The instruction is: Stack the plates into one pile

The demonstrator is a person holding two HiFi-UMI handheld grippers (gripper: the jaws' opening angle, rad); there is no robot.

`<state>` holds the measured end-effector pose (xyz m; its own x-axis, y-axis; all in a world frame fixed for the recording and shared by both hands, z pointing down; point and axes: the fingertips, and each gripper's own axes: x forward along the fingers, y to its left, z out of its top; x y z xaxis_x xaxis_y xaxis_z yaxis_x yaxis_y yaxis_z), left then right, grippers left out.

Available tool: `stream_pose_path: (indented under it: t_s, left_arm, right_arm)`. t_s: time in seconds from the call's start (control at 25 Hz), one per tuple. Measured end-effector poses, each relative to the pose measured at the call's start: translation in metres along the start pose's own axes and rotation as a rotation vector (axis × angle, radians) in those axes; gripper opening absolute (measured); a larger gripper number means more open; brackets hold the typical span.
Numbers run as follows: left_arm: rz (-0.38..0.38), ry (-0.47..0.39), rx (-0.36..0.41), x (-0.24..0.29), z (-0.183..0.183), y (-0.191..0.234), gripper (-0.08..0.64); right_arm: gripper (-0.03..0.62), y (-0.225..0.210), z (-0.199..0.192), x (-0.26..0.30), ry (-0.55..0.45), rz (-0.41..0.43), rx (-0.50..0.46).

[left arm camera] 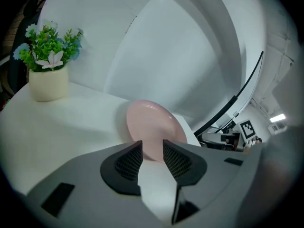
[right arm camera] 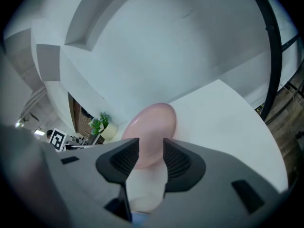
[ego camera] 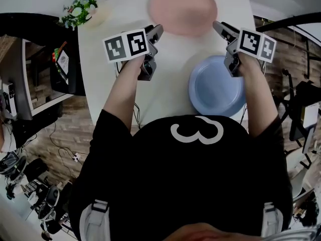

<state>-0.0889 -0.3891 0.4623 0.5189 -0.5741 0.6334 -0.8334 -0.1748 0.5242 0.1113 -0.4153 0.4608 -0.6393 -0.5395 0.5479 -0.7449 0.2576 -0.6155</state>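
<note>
Person's black shirt (ego camera: pixel 185 185) closest, round light blue plate (ego camera: pixel 215 87) on white table (ego camera: pixel 113 89) beside right gripper (ego camera: pixel 219 28), round pink plate (ego camera: pixel 183 9) at far edge, beyond both grippers, left gripper (ego camera: pixel 156 31) and right one with jaws apart and empty, potted green plant (ego camera: pixel 80 8) at far left corner

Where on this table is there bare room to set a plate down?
Bare tabletop runs down the left side, between the potted plant and the near edge. The right half is crowded: pink plate, blue plate, and the right hand-held gripper by them.
</note>
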Motion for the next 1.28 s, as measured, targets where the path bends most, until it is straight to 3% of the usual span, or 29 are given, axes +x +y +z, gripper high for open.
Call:
stream_pose_path:
  t_s: [0.52, 0.8, 1.08, 1.28]
  left_arm:
    - [0.016, 0.048, -0.089, 0.044, 0.006, 0.042, 0.126]
    - [0.001, 0.068, -0.125, 0.058, 0.006, 0.05, 0.125]
    - [-0.009, 0.08, -0.131, 0.064, 0.007, 0.047, 0.103]
    - [-0.008, 0.088, -0.126, 0.064, 0.007, 0.047, 0.101]
  right_arm:
    - [0.156, -0.054, 0.002, 0.039, 0.027, -0.13, 0.086]
    - [0.156, -0.057, -0.001, 0.054, 0.044, -0.118, 0.128]
    - [0.087, -0.058, -0.001, 0.058, 0.058, -0.12, 0.127]
    - [0.08, -0.058, 0.001, 0.059, 0.057, -0.13, 0.112]
